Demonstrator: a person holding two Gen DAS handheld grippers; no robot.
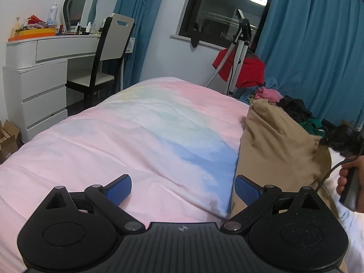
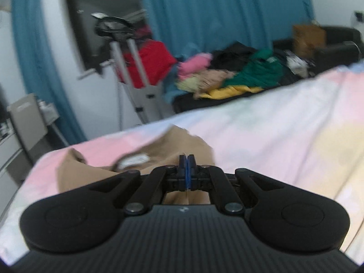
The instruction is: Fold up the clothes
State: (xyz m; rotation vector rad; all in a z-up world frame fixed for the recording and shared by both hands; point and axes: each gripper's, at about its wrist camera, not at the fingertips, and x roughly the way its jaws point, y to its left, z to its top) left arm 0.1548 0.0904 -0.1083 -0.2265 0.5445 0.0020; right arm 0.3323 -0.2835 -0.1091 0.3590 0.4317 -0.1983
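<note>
— How do the left tongs (image 1: 183, 187) stand?

— Spread wide, both blue pads far apart, nothing between them. They hover over the pastel bed cover (image 1: 127, 132), low in the left wrist frame. The right-hand pad sits just at the edge of the tan garment (image 1: 275, 141); whether it touches the cloth I cannot tell.

— And the right tongs (image 2: 187, 170)?

— Pressed together, the blue pads meeting at frame centre, with a thin fold of the tan garment (image 2: 182, 143) pinched between them. The picture is blurred, so the edge they hold is hard to make out.

— Where does the garment lie?

— On the bed. In the left wrist view it fills the right side of the frame, its long axis running from the lower middle up toward the upper right. In the right wrist view it spreads left of centre, with a white label (image 2: 134, 160) showing.

— Anything beyond it?

— A hand (image 1: 348, 175) on a dark handle at the right edge of the left view, and a heap of coloured clothes (image 2: 229, 75) past the bed, before the blue curtains (image 2: 216, 9).
</note>
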